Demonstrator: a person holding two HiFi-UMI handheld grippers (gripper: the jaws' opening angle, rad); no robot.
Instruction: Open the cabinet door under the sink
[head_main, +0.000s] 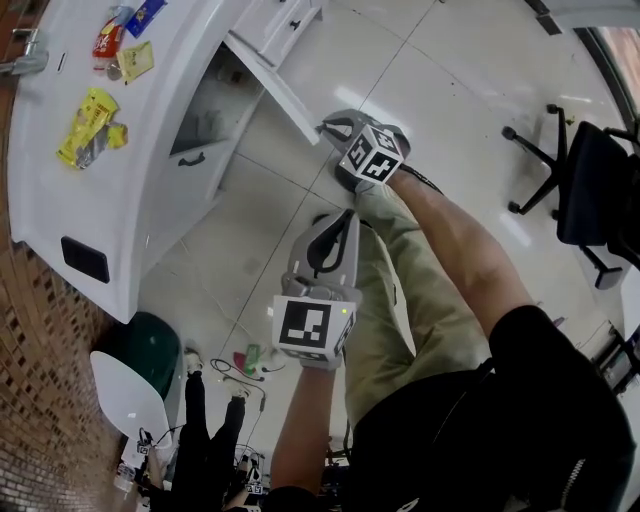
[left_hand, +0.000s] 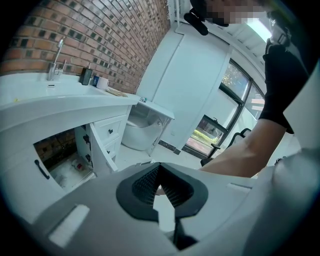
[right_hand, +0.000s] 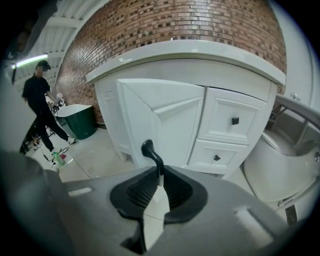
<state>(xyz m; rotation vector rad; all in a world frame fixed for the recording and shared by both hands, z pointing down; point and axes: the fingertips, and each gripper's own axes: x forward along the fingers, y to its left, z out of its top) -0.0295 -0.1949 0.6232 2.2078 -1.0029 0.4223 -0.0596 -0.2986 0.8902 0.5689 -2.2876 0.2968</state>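
We see the white sink cabinet (head_main: 60, 200) at far left, with its under-sink door (head_main: 268, 82) standing wide open, out over the floor. The open compartment (left_hand: 62, 157) holds a few small pale items (left_hand: 76, 164) on its floor; we cannot tell what they are. Right of it the drawers (right_hand: 232, 120) sit closed. A green bin (head_main: 150, 345) stands near left, its inside hidden from us. Our right gripper (head_main: 328, 128) has its jaws nearly together, pinching the door's black handle (right_hand: 150, 152). Our left gripper (head_main: 345, 218) hangs nearer, tips together, holding nothing.
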